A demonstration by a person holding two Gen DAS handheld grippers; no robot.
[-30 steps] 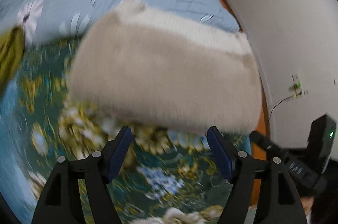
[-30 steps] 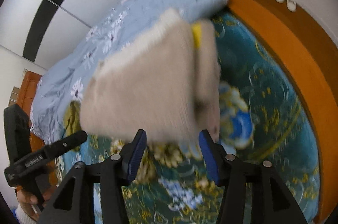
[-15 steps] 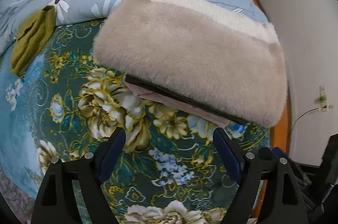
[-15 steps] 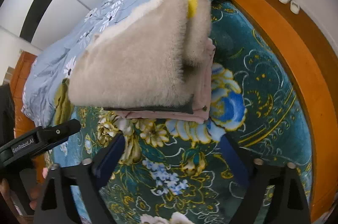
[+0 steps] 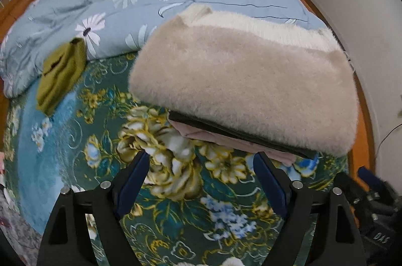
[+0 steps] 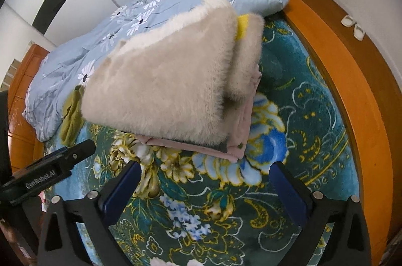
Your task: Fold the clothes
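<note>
Far left in the left wrist view: an olive-green garment [image 5: 60, 75], crumpled, lying where the light blue daisy-print duvet [image 5: 155, 2] meets the teal floral blanket [image 5: 75, 153] covering the bed. Just right of it, in the middle of that view: a folded stack of clothes resting on the teal blanket, its far edge against the duvet. Topmost, a fluffy beige garment [image 5: 246, 87], folded into a thick pad with a whiter pile along the back edge; beneath it a thin dark layer [image 5: 238, 134], then a folded pink garment [image 5: 201, 134] peeking out at the near edge. Below the stack: left gripper [image 5: 201, 174], spread wide, blue pads apart, holding nothing, hovering over the blanket just short of the pile. At the lower right edge of that view, part of the other black tool, blurred.

In the right wrist view, at the far left: the black body of the left tool, with the olive garment [image 6: 71, 115] behind it. Centre: same fluffy beige garment [image 6: 163, 90] atop the pink garment [image 6: 238, 120], a small yellow patch [image 6: 243, 26] showing in the fold at the top right. Below: right gripper [image 6: 204, 174], likewise wide open and empty, clear of the stack. Right side: orange wooden bed frame [image 6: 351, 80] curving around the blanket, and a pair of white slippers [image 6: 353, 26] beyond it by the wall.
</note>
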